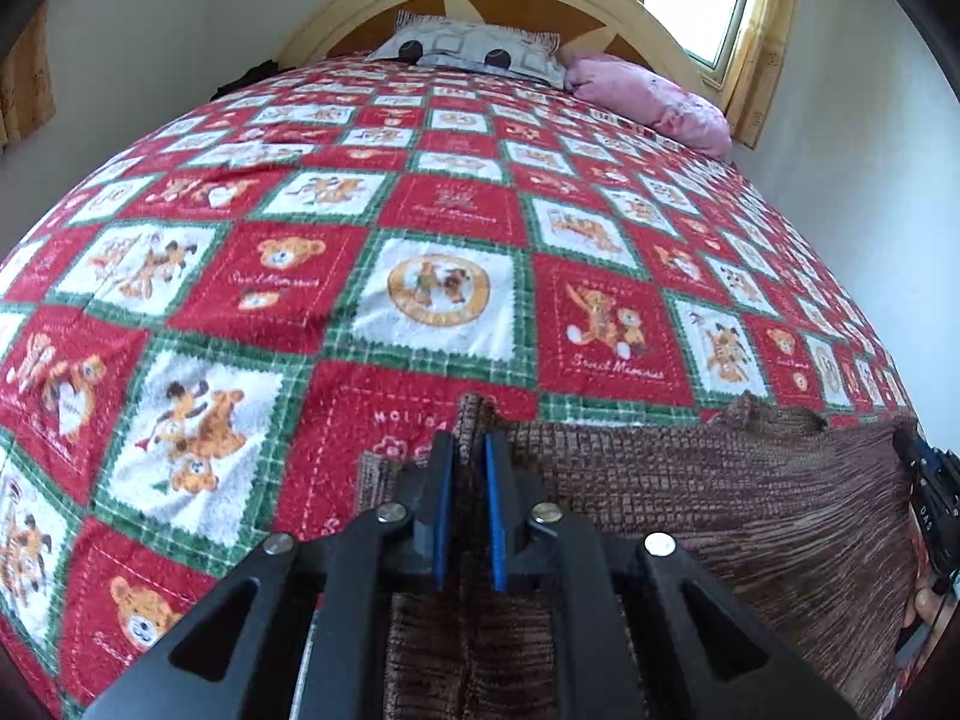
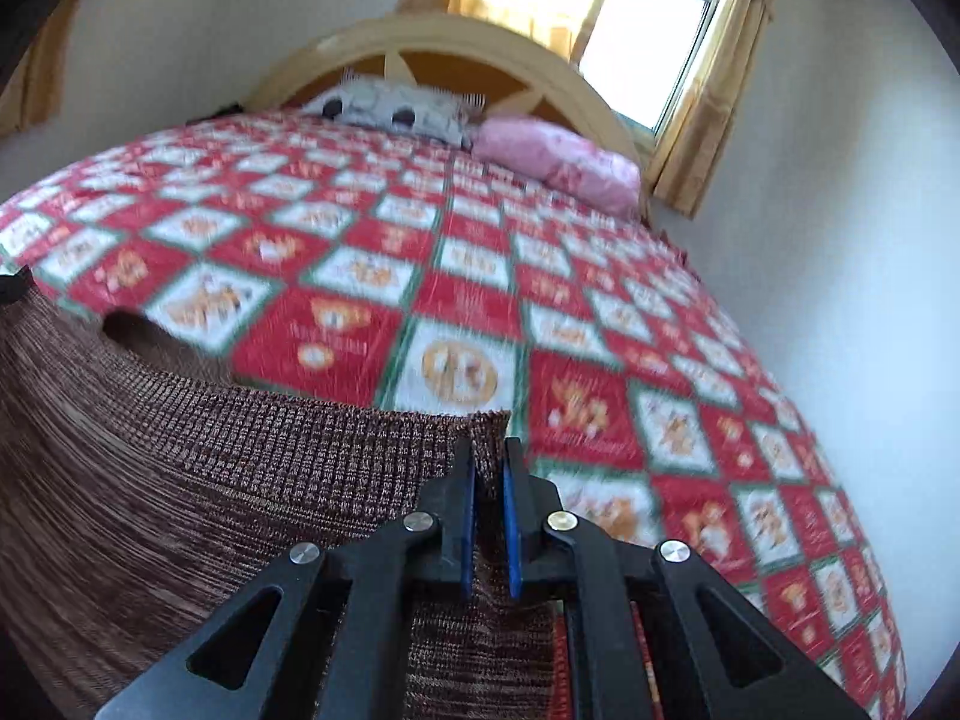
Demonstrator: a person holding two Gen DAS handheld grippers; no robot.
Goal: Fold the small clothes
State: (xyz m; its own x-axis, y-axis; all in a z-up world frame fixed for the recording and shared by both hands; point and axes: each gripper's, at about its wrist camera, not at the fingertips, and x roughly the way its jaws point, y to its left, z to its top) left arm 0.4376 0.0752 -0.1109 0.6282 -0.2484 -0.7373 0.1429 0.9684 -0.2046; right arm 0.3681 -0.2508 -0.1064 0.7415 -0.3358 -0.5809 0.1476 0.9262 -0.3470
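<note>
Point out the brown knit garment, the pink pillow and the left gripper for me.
brown knit garment (image 1: 720, 480): left wrist view, on its stretched upper panel.
pink pillow (image 1: 654, 99): left wrist view, on the middle of its top side.
left gripper (image 1: 471, 450): left wrist view, midway between the fingertips, shut on the garment's corner.

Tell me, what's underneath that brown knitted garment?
Under the brown knitted garment lies the red patchwork bedspread, showing all around it. The left gripper and right gripper pinch its edge. Anything else beneath is covered.
</note>
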